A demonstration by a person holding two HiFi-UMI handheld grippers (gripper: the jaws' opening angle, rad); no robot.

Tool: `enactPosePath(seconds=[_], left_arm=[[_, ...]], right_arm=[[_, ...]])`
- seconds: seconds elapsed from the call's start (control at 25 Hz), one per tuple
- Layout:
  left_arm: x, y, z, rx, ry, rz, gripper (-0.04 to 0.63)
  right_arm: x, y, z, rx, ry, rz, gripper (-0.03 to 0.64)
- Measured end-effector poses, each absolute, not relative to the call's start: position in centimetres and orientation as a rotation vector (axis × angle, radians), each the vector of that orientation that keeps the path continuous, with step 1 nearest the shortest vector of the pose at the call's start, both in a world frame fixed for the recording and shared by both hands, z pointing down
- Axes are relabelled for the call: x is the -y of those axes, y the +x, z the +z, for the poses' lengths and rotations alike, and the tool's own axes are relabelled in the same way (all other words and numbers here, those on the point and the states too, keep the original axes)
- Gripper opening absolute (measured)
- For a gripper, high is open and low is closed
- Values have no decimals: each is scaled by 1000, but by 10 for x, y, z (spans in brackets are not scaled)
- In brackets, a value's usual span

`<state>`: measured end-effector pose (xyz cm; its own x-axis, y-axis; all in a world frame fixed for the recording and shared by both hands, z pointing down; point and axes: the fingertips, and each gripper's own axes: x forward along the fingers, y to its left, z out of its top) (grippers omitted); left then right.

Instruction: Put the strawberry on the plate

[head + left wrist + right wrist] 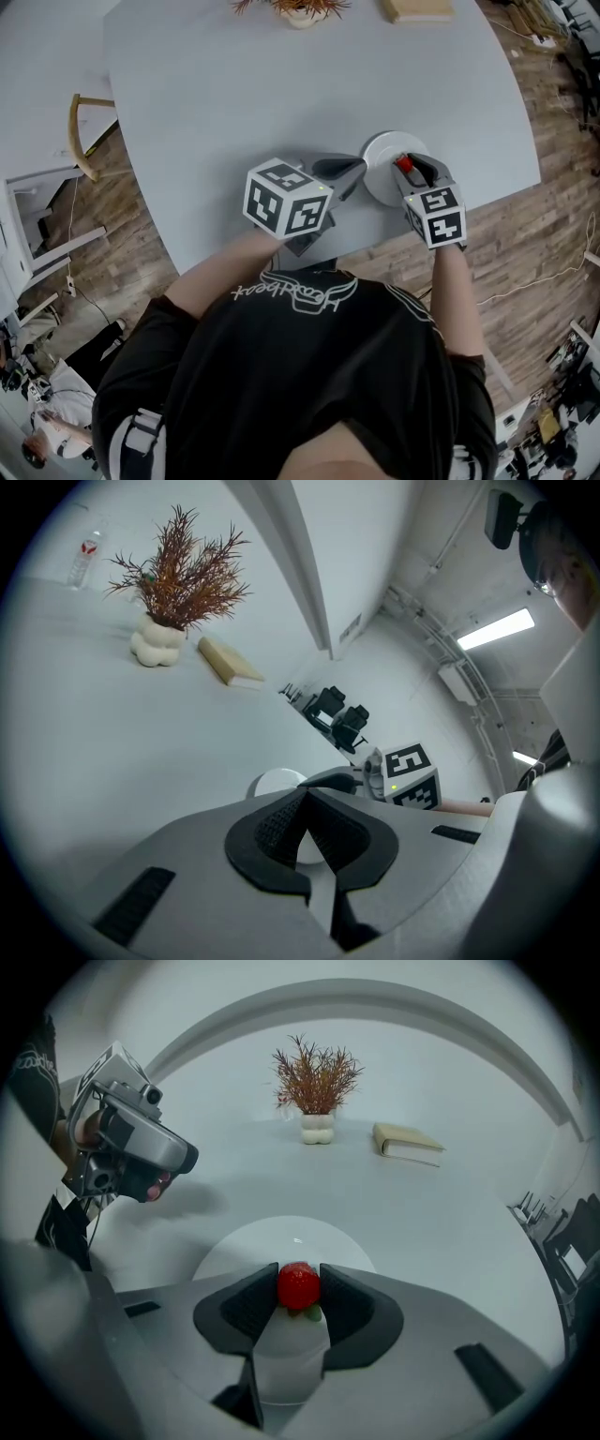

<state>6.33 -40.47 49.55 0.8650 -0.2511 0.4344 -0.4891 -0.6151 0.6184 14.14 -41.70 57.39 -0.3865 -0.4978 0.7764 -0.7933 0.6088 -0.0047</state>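
Strawberry (298, 1284) pinched between the right gripper's (299, 1279) jaws, hanging just over the plate (234, 1251) at the table's (234, 94) near right edge. Pickup and carry look done; lowering and letting go remain. Left gripper (305, 797) left of plate, jaws together, empty.

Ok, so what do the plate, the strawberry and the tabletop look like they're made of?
The plate: white, smooth, with a small bright highlight; probably glazed ceramic, though glossy plastic is possible.
The strawberry: even red, soft sheen, green leaf end; real fruit or plastic, can't tell.
The tabletop: pale grey, matte, seamless; likely laminate or painted board.
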Motion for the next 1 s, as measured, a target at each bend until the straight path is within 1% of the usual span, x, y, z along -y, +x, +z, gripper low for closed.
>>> enactPosePath(seconds=[0.48, 1.0], left_arm=[[412, 62, 497, 551, 2242, 386, 6], [409, 58, 489, 587, 2256, 379, 6]], right_arm=[[418, 142, 576, 2079, 983, 496, 132], [418, 140, 565, 2100, 955, 441, 168]])
